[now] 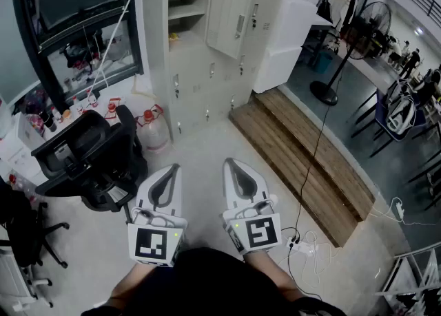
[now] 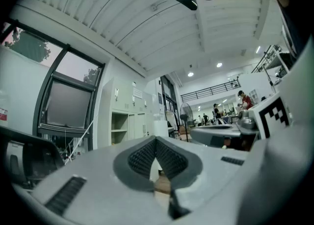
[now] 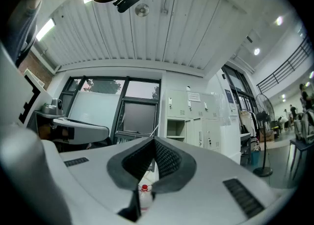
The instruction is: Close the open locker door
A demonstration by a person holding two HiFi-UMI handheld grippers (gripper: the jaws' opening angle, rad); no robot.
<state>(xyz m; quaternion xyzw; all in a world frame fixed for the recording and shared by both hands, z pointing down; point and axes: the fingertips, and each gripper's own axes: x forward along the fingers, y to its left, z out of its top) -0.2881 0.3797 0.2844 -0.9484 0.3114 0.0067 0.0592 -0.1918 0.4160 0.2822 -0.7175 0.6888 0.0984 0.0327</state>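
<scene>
The left gripper (image 1: 172, 169) and right gripper (image 1: 230, 164) are held side by side over the floor. Both have their jaws closed tip to tip with nothing between them. Just left stands a black office chair (image 1: 88, 160). Beyond it, a red-capped water jug (image 1: 153, 132) sits at the foot of the grey lockers (image 1: 207, 80). Higher up, 1 locker door (image 1: 233, 22) stands swung open, with its shelved compartment (image 1: 186, 8) exposed to the left. A wooden step (image 1: 303, 163) runs along the right, and a standing fan (image 1: 358, 39) is farther back.
</scene>
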